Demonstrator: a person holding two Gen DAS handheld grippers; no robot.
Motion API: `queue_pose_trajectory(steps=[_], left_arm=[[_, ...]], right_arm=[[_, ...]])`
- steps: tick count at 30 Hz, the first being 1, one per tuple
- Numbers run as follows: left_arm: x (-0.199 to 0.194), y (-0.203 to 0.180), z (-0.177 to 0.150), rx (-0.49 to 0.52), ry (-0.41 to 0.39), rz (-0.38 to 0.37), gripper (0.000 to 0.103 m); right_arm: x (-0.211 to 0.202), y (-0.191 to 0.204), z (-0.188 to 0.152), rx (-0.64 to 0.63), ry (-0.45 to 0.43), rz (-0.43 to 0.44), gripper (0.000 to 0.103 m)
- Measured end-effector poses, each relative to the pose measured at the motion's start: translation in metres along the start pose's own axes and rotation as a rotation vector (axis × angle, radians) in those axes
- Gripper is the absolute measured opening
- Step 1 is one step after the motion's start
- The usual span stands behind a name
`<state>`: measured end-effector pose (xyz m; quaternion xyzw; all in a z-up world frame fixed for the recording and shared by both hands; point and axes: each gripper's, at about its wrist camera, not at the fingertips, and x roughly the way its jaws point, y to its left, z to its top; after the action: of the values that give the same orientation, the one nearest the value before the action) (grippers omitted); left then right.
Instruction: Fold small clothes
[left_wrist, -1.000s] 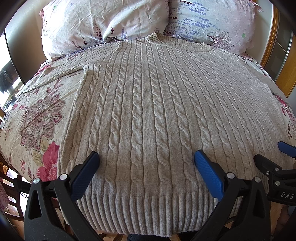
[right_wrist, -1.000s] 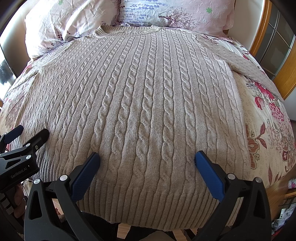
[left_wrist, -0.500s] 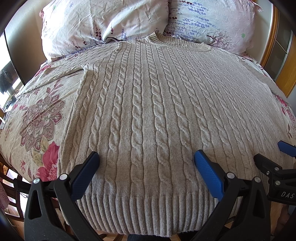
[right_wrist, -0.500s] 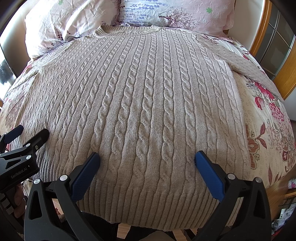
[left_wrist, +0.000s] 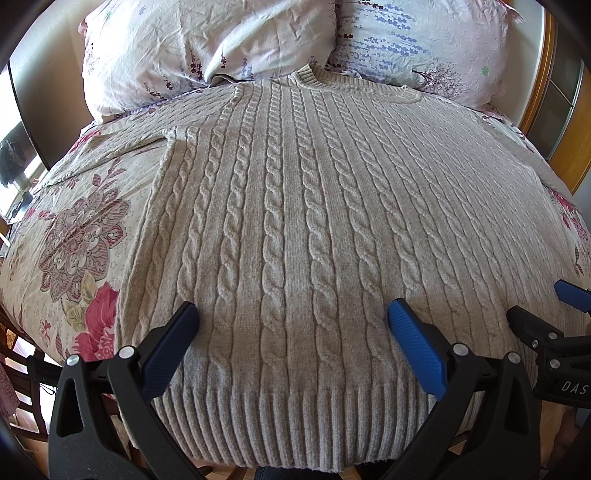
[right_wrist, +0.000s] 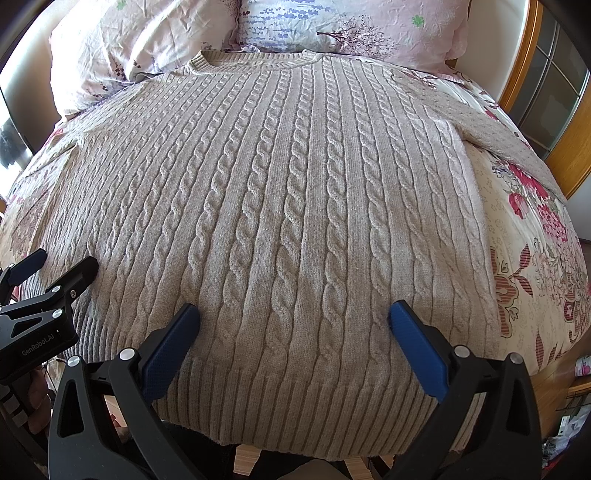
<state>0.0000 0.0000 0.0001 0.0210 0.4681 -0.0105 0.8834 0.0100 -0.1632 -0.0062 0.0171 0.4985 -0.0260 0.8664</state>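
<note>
So the cable-knit sweater is laid flat on the floral bedspread, collar by the pillows. Left gripper and right gripper both spread wide over its ribbed hem, holding nothing.

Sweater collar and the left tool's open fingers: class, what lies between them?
Only the sweater's own cable-knit front, up to the collar from the left tool; left wrist view.
</note>
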Motion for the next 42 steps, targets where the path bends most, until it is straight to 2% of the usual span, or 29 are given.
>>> queue_pose_trajectory(steps=[29, 34, 36, 38, 39, 42], left_arm=[[0.000, 0.000, 0.000, 0.003, 0.002, -0.003, 0.101], [0.003, 0.000, 0.006, 0.028, 0.012, -0.016, 0.101], [0.003, 0.000, 0.009, 0.049, 0.020, -0.029, 0.101], [0.002, 0.002, 0.011, 0.045, 0.025, -0.039, 0.101], [0.002, 0.004, 0.014, 0.038, 0.022, -0.047, 0.101], [0.000, 0.011, 0.022, 0.008, 0.006, -0.101, 0.101]], right_arm=[[0.002, 0.000, 0.000, -0.005, 0.001, 0.003, 0.102], [0.003, -0.001, 0.003, -0.041, -0.025, 0.029, 0.102], [0.003, -0.005, 0.004, -0.065, -0.035, 0.074, 0.102], [-0.005, -0.025, 0.014, 0.014, -0.071, 0.175, 0.102], [-0.009, -0.038, 0.020, 0.067, -0.099, 0.197, 0.102], [-0.020, -0.092, 0.046, 0.248, -0.167, 0.200, 0.102]])
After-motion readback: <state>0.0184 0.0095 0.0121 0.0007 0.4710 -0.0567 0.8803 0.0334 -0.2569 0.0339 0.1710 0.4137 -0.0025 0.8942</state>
